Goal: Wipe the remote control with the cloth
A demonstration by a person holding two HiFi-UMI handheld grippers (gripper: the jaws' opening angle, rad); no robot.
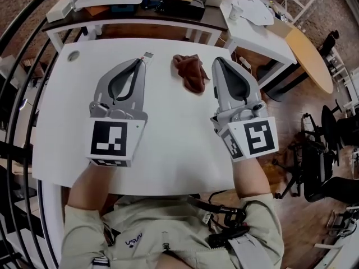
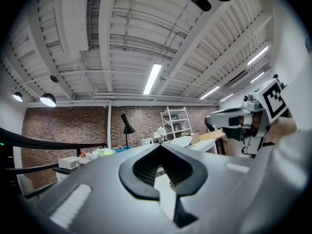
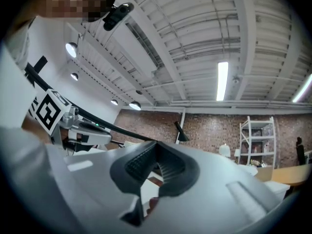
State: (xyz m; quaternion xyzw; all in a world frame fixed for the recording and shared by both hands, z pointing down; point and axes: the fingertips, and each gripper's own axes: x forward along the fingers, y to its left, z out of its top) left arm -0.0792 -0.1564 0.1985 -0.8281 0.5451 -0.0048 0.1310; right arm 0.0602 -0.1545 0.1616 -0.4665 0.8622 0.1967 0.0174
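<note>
Both hand-held grippers sit close under the head camera, jaws pressed together and empty. The left hand-held gripper [image 1: 139,62] and right hand-held gripper [image 1: 219,61] point away over the white worktop [image 1: 168,144]. The crumpled brown cloth [image 1: 189,73] lies between their tips, nearer the right one, with its long axis roughly along that gripper's pointing line. A small grey end just beyond the left tip may be the remote control [image 1: 148,55]; the rest is hidden.

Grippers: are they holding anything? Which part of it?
Nothing. The left gripper and the right gripper are both shut and empty. The cloth lies loose on the table between them.
</note>
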